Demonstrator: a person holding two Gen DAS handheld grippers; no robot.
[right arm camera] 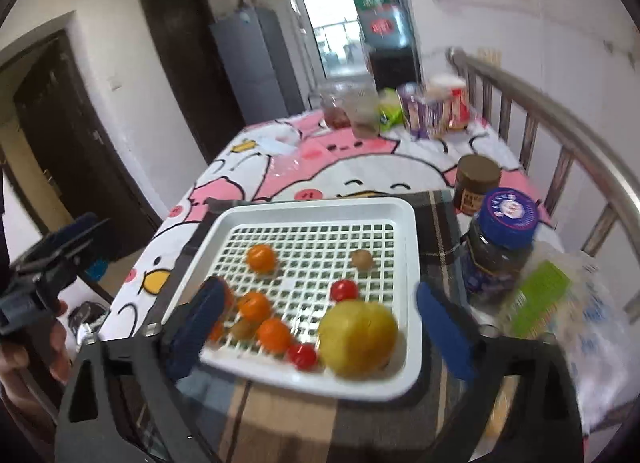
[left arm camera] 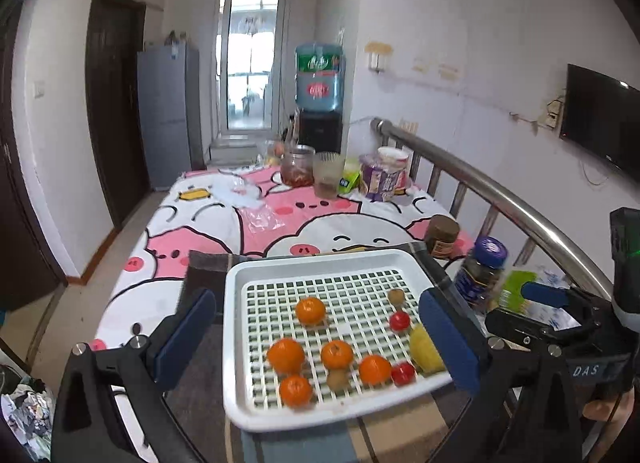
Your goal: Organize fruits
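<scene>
Fruit lies scattered on a white slotted tray [left arm camera: 240,343] that rests on a plaid cloth [left arm camera: 208,267] at the near end of a table covered in a pink cartoon sheet [left arm camera: 224,223]. Taking the tray as a clock face in the left wrist view, one orange [left arm camera: 310,310] sits near the centre, four more oranges [left arm camera: 285,355] cluster from 6 to 8 o'clock, a small brown fruit [left arm camera: 397,296] is at 2 o'clock, a cherry tomato [left arm camera: 400,320] at 3 o'clock, and a yellow lemon [left arm camera: 425,347] at 4 o'clock just beside the tray's edge. A second tomato [left arm camera: 403,373] and another brown fruit [left arm camera: 338,379] lie along the near side.

Left gripper [left arm camera: 320,347] hangs above the tray with its blue pads wide apart and nothing between them. Right gripper [right arm camera: 320,327] is likewise spread wide and empty, poised over the near half of the tray; in its view the lemon [right arm camera: 357,337] looks largest, at 5 o'clock.

A blue-lidded jar [right arm camera: 500,239] and a brown-lidded jar [right arm camera: 476,183] stand off the tray's 2 o'clock corner.
</scene>
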